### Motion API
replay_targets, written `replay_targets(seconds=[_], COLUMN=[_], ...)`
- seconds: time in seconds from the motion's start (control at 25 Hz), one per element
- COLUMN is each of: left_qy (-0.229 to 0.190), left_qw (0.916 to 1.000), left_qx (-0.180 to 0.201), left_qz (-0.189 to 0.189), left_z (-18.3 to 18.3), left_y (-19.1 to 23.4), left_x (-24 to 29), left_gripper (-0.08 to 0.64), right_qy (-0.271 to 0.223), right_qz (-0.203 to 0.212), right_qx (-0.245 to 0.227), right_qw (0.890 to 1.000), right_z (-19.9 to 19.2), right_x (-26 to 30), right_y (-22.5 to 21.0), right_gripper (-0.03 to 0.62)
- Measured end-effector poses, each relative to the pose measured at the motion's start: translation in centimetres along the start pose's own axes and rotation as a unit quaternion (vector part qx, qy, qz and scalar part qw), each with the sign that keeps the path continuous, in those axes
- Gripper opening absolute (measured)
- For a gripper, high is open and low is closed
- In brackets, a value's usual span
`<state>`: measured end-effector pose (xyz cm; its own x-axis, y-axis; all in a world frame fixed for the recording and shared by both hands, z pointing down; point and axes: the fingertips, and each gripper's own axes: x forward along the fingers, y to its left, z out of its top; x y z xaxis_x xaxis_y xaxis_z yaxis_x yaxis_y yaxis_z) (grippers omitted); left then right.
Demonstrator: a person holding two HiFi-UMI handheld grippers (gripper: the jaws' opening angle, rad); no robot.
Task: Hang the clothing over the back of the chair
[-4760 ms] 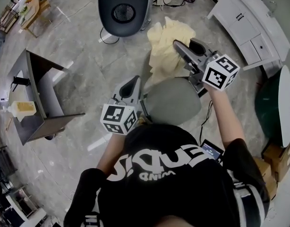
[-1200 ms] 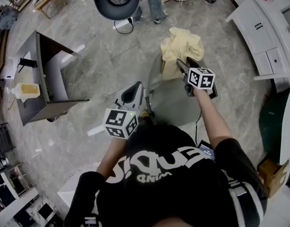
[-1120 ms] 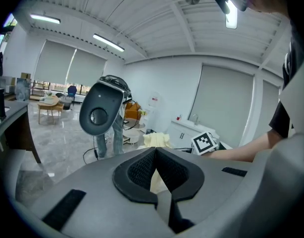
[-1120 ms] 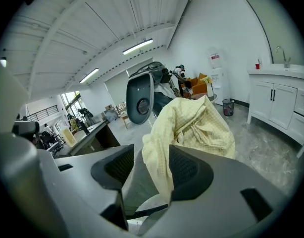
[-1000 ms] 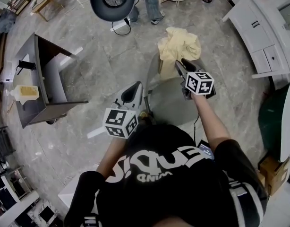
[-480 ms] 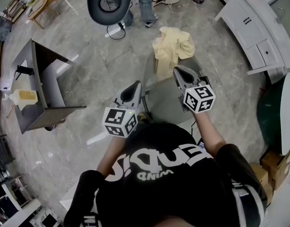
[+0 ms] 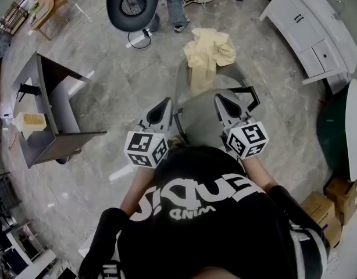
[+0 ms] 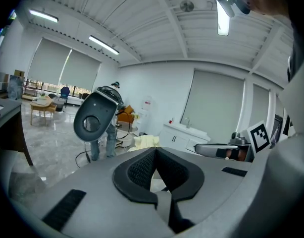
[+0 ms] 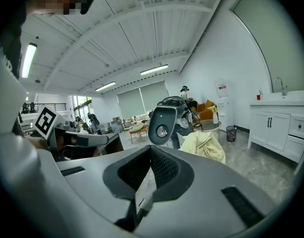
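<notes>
The pale yellow clothing (image 7: 209, 48) lies draped over the back of the grey chair (image 7: 197, 120), bunched at the top with one part hanging down. It also shows far off as the yellow clothing (image 8: 144, 142) in the left gripper view and the yellow clothing (image 9: 204, 145) in the right gripper view. My right gripper (image 7: 219, 99) hovers over the chair seat, well short of the garment, shut with nothing in it. My left gripper (image 7: 164, 103) is held beside the seat's left edge, shut and empty too. In their own views the left gripper (image 8: 155, 150) and right gripper (image 9: 151, 148) show closed jaws.
A dark rounded chair (image 7: 136, 4) stands beyond the garment, with a person's legs (image 7: 172, 10) beside it. A dark desk (image 7: 50, 115) is at the left, white cabinets (image 7: 309, 22) at the upper right, cardboard boxes (image 7: 335, 196) at the lower right.
My right gripper has let go of the yellow clothing, drawn back toward me over the seat and closed empty. The clothing stays on the chair back. The left gripper has hardly moved.
</notes>
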<state>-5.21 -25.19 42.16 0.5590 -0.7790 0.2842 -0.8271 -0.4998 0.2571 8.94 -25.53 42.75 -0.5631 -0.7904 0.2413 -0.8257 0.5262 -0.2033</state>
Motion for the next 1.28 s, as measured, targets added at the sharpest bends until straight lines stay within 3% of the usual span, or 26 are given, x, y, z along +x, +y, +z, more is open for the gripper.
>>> replay_targets(seconds=[0.36, 0.84, 1.28], left_qy=[-0.002, -0.004, -0.007], left_qw=[1.0000, 1.0000, 1.0000], left_qx=[0.000, 0.005, 0.004], left_qz=[-0.004, -0.004, -0.002], left_z=[-0.3, -0.4, -0.1], left_y=[0.0, -0.1, 0.3], left_x=[-0.9, -1.5, -1.8], left_gripper=[0.017, 0.017, 0.017], right_qy=[-0.009, -0.022, -0.027], right_qz=[-0.031, -0.056, -0.015], right_qx=[-0.008, -0.009, -0.008], right_qw=[0.999, 0.998, 0.999], right_z=[-1.7, -1.1, -0.5], right_x=[-2.6, -3.4, -2.9], right_y=[1.4, 0.7, 1.1], right_gripper=[0.015, 0.015, 0.014])
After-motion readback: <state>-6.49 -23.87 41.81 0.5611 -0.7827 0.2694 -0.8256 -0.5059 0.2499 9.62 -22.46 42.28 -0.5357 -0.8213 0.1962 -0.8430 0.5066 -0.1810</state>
